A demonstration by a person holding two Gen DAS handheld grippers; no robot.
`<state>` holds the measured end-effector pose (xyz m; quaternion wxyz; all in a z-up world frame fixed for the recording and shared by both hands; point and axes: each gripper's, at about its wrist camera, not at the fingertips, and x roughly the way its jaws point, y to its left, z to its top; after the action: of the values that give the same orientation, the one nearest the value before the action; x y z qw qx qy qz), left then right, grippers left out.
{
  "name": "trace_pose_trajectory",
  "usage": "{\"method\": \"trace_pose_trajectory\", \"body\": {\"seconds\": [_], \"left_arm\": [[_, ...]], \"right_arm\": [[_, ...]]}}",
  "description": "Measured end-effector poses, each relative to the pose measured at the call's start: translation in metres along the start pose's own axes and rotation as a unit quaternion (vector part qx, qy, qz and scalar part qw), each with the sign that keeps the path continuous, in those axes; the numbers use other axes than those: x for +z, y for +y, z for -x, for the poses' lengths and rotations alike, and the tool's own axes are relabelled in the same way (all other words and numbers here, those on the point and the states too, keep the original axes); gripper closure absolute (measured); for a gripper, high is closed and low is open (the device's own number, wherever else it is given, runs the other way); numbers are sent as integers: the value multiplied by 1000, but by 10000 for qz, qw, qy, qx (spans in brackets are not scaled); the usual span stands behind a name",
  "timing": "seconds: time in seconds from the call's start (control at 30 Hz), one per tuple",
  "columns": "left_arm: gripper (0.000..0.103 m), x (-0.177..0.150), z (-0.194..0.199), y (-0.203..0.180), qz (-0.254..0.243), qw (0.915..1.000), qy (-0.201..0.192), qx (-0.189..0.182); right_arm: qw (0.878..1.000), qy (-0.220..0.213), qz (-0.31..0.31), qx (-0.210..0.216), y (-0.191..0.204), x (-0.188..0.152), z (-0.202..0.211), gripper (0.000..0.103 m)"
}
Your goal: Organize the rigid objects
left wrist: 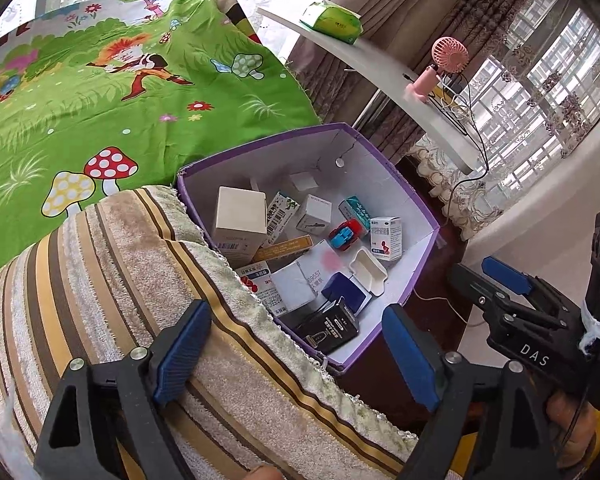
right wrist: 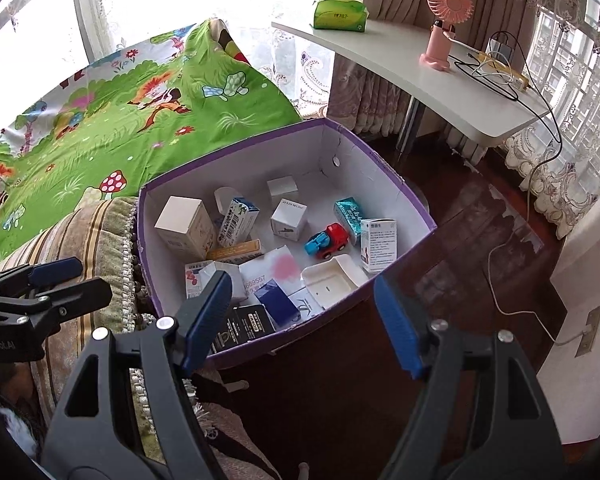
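A purple box [left wrist: 400,184] with white inner walls [right wrist: 380,160] sits on the floor and holds several small cartons. Among them are a red and blue toy car [left wrist: 344,234] [right wrist: 327,240], a white tray [left wrist: 367,272] [right wrist: 332,280], a tall white carton [left wrist: 240,216] [right wrist: 186,226], a blue box [right wrist: 276,304] and a black box [left wrist: 332,326] [right wrist: 240,326]. My left gripper [left wrist: 298,354] hangs open above the box's near corner and the striped cushion edge. Over the near rim my right gripper [right wrist: 302,316] is open, its pads holding nothing. Each gripper also shows in the other's view [left wrist: 480,280] [right wrist: 76,280].
A striped, towel-covered cushion [left wrist: 100,280] abuts the box's left side, with a green cartoon sheet [left wrist: 100,100] behind. A white desk [right wrist: 440,80] carries a pink fan [right wrist: 444,20], a tissue pack [right wrist: 340,12] and cables. Dark wooden floor [right wrist: 460,240] lies to the right.
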<state>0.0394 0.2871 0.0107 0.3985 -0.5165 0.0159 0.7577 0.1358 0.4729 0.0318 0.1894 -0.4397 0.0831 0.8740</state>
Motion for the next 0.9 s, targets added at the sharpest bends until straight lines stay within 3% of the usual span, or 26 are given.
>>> {"method": "trace_pose_trajectory", "body": {"seconds": [0.9], "left_arm": [[15, 0, -1, -1, -39, 10000, 24, 29]], "right_arm": [[10000, 29, 19, 15, 0, -1, -2, 26]]}}
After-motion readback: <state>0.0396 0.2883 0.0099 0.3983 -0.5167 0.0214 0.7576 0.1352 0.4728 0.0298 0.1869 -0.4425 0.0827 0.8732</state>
